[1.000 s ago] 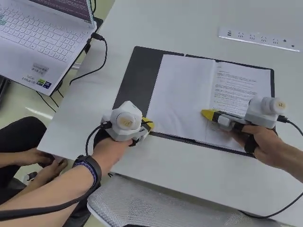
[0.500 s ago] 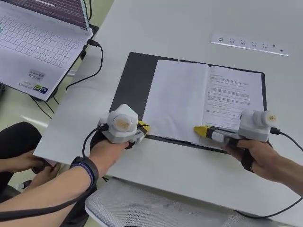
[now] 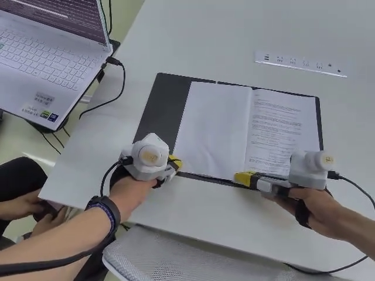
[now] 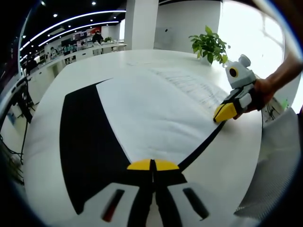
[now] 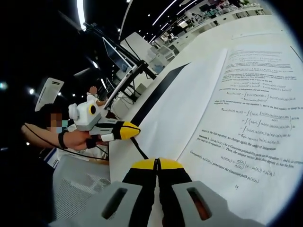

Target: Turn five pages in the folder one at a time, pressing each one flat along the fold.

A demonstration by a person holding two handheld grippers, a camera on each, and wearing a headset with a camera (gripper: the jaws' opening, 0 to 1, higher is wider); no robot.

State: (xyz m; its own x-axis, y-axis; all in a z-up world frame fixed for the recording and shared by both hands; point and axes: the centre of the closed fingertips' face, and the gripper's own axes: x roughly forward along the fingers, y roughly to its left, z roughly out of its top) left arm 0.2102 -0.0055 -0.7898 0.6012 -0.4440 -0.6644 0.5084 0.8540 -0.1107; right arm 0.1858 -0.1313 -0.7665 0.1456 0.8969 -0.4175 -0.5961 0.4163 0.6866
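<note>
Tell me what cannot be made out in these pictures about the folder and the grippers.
- Printed page: head view, text too small to read.
- Blank page: hides the sheets under it, so their number is unknown.
- Laptop: cut off by the head view's top and left edges.
- Left gripper: head view, its own body hides whether it touches the folder.

My left gripper [image 3: 173, 163]: rounded white-grey housing, tan disc on top, yellow tips, black cable [image 3: 107, 177] looping off it. My right gripper [image 3: 242, 177]: same build, grey jaws with dark slots, its own black lead [image 3: 353, 182]. Dark wristband [image 3: 109, 208] with blue edging on my left wrist. Black straps [image 3: 302, 213] across my hands.
</note>
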